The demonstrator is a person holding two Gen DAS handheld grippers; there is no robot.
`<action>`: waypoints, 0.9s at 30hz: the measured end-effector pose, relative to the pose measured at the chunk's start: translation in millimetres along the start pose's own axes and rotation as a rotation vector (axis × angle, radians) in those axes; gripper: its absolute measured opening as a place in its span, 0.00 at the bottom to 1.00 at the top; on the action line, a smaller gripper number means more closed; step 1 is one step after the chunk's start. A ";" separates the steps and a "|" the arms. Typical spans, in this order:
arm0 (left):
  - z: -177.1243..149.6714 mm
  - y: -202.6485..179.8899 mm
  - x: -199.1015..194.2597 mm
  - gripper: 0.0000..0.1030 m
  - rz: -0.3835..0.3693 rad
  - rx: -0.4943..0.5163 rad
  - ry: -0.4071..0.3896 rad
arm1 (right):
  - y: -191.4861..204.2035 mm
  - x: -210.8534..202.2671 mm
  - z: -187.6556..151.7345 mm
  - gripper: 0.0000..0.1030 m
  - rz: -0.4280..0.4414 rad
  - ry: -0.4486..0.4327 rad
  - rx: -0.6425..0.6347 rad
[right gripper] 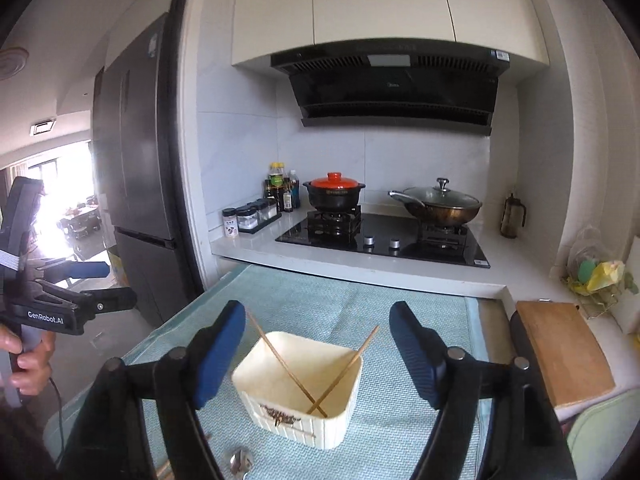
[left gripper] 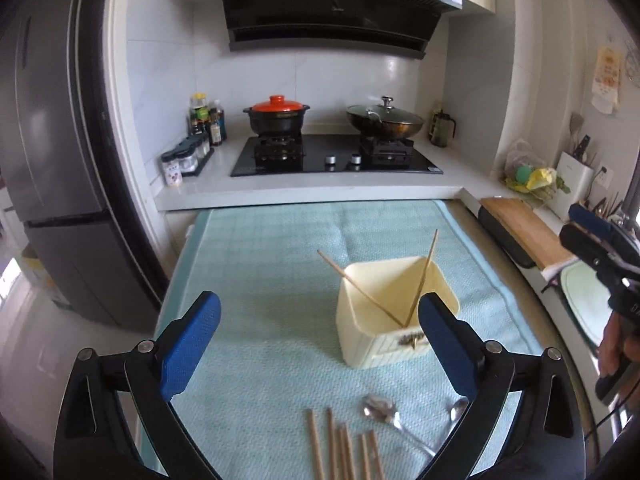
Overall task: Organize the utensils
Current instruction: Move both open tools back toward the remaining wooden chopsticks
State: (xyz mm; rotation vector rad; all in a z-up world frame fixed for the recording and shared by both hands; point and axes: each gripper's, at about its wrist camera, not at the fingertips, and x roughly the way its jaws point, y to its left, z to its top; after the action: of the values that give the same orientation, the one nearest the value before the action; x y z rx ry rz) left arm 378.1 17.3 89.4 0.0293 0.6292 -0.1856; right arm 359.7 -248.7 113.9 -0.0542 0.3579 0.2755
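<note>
Two chopsticks (left gripper: pixel 384 288) stand crossed in a cream bin (left gripper: pixel 396 316) at the middle of a bench (left gripper: pixel 260 248) laid with a pale blue-green towel, their tips propped on opposite rims, as a person sorts utensils in a home kitchen. The left tongs (left gripper: pixel 320 352) hang wide open and empty above the towel, the bin just ahead and to their right. The right tongs (right gripper: pixel 318 356) are likewise spread, nothing gripped, looking down on the bin from the near side; the bin shows between their blue pads (right gripper: pixel 218 356) but the pads are clear of it. Both pairs appear to be pulled back from the bin, a stance that suits releasing a load and going for the next.

The rest of the work lies at the near edge of the towel: a row of loose chopsticks (left gripper: pixel 344 448) and two spoons (left gripper: pixel 384 410), flat and within easy reach of the left tongs. The bin's open top faces up, so each stick can be dropped in end first. Behind, a clay pot (left gripper: pixel 277 118) and a lidded wok (left gripper: pixel 385 122) sit on the hob, well apart from the sorting.
</note>
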 end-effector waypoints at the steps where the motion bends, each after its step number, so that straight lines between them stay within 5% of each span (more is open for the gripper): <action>1: -16.1 1.5 -14.1 0.97 0.000 0.001 -0.010 | 5.7 -18.0 -7.3 0.75 0.003 -0.007 -0.013; 9: -174.8 12.0 -100.4 0.97 0.035 -0.078 -0.092 | 43.6 -142.9 -109.9 0.79 -0.018 -0.018 0.013; 14: -254.5 17.7 -107.5 0.97 0.032 -0.217 0.008 | 68.1 -186.1 -183.7 0.79 -0.089 0.047 0.028; 21: -291.0 10.3 -117.7 0.99 0.012 -0.226 0.119 | 74.0 -211.9 -231.7 0.79 -0.014 0.058 0.097; 27: -293.3 4.6 -124.3 0.99 -0.058 -0.232 0.099 | 87.2 -215.4 -234.7 0.79 0.019 0.049 0.058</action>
State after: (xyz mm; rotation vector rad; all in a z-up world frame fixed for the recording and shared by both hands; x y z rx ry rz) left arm 109.6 66.6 -74.9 -0.2048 0.7479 -0.1674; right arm 62.4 -243.9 -30.0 -0.0006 0.4153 0.2833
